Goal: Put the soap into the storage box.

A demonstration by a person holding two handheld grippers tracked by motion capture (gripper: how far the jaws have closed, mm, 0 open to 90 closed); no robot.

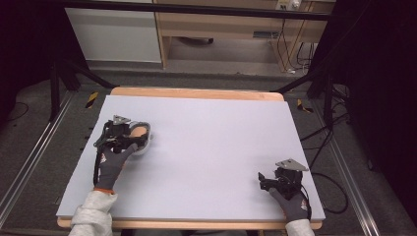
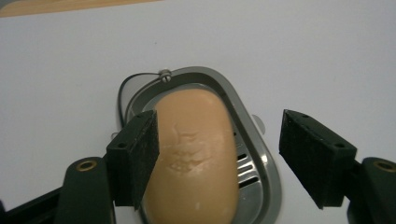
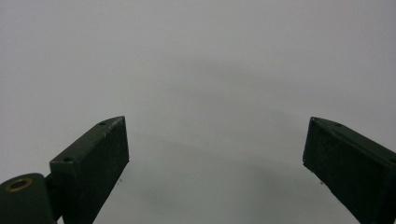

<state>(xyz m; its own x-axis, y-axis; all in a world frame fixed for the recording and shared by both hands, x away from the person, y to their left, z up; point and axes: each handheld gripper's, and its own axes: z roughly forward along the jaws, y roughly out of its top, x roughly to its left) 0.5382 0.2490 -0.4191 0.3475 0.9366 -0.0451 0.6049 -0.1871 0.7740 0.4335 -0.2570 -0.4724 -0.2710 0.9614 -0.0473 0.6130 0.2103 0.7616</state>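
A tan oval soap bar (image 2: 196,149) lies in a silver metal soap dish (image 2: 259,140) on the white table top. My left gripper (image 2: 219,158) is open around them: its left jaw is against the bar's left side, its right jaw stands clear of the dish's right rim. From above, the left gripper (image 1: 129,139) sits over the dish (image 1: 147,145) and soap (image 1: 139,130) at the table's left. My right gripper (image 1: 261,179) rests near the front right corner; in its own view the right gripper (image 3: 215,154) is open over bare table.
The white table top (image 1: 211,147) has a wooden edge at the back. Black frame legs and cables stand on the floor at both sides. A wooden bench (image 1: 231,24) is beyond the table.
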